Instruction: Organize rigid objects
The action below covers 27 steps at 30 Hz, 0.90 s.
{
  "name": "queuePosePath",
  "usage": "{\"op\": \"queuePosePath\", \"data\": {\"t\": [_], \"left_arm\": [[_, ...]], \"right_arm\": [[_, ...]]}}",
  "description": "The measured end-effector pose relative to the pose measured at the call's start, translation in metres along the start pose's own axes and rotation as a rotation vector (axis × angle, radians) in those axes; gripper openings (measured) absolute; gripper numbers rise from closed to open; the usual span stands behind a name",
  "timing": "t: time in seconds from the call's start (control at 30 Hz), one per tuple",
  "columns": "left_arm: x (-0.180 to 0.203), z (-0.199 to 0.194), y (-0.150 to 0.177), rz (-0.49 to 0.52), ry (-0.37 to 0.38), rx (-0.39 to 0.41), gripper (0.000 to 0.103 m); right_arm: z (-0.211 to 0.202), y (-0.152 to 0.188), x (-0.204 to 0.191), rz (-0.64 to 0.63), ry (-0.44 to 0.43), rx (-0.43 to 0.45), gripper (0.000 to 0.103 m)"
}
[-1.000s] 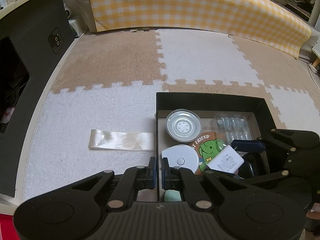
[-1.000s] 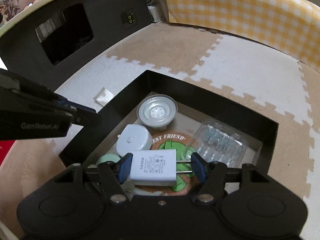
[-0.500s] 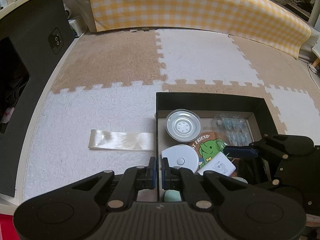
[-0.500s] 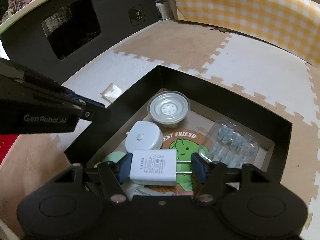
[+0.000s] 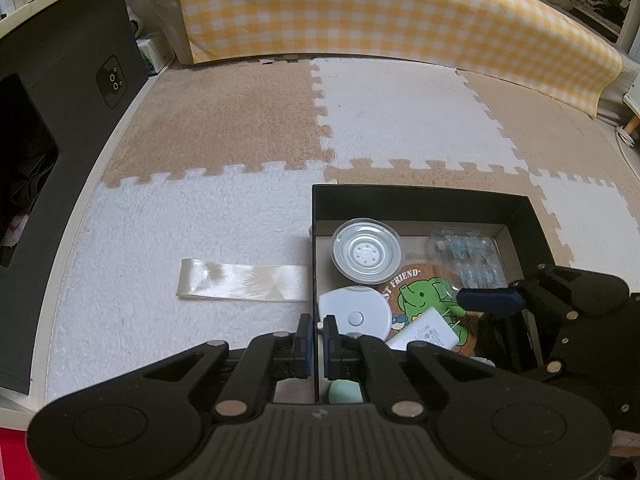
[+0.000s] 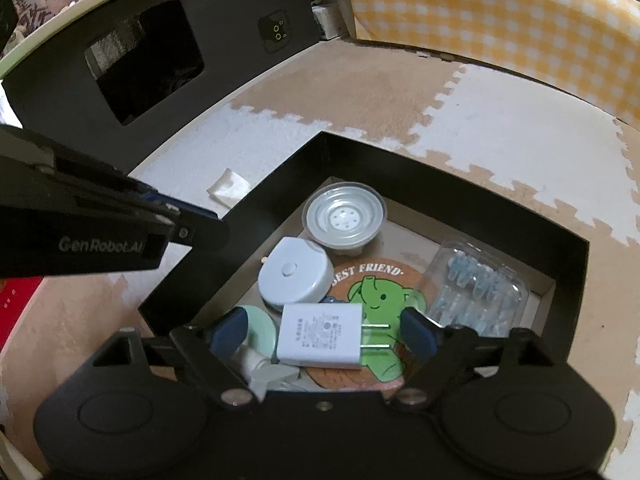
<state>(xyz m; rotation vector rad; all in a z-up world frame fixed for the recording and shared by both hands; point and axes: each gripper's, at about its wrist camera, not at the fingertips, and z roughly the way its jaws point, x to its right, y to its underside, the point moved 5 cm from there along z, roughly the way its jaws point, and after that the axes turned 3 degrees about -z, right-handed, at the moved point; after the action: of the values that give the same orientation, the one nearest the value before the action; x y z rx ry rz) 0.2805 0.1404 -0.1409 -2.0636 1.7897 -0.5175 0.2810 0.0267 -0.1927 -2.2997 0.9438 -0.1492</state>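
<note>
Item: white charger [image 6: 320, 336], two-pronged, lying inside the black box [image 6: 440, 176] on the round elephant coaster [image 6: 372, 280]. It is found directly between the fingers of the right hand-held gripper [image 6: 322, 334], its long axis running across the span from finger to finger, prongs toward the right-hand finger. The jaws of this hand-held gripper are opening; a gap is seen on both sides and neither pad touches the charger, whereas half a second earlier body and prong tips were pinched and the charger was carried above the coaster. The charger is judged released; the coming move is probably a straight withdrawal upward, clear of prongs and box wall. The right hand is much the nearer. The left hand-held gripper [image 5: 316, 334] is closed tight upon the near wall of the box, unchanged from the earlier frame. Beyond the charger are noted a white puck [image 6: 296, 276], a clear lid [image 6: 344, 216] and a blister pack [image 6: 476, 284]; a ribbon [image 5: 244, 286] lies outside on the floor mat [image 5: 160, 240].
</note>
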Motion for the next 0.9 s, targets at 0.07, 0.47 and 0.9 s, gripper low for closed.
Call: {"op": "queuePosePath", "data": {"t": [0.07, 0.47, 0.9], "left_arm": [[0.0, 0.0, 0.0, 0.001, -0.001, 0.0, 0.004], [-0.001, 0.0, 0.0, -0.005, 0.002, 0.0, 0.004], [0.003, -0.001, 0.0, 0.0, -0.007, 0.001, 0.004]], "right_arm": [[-0.002, -0.001, 0.002, 0.005, 0.006, 0.004, 0.089], [-0.056, -0.014, 0.012, 0.083, 0.077, 0.082, 0.103], [-0.134, 0.007, 0.004, 0.214, 0.149, 0.161, 0.103]]}}
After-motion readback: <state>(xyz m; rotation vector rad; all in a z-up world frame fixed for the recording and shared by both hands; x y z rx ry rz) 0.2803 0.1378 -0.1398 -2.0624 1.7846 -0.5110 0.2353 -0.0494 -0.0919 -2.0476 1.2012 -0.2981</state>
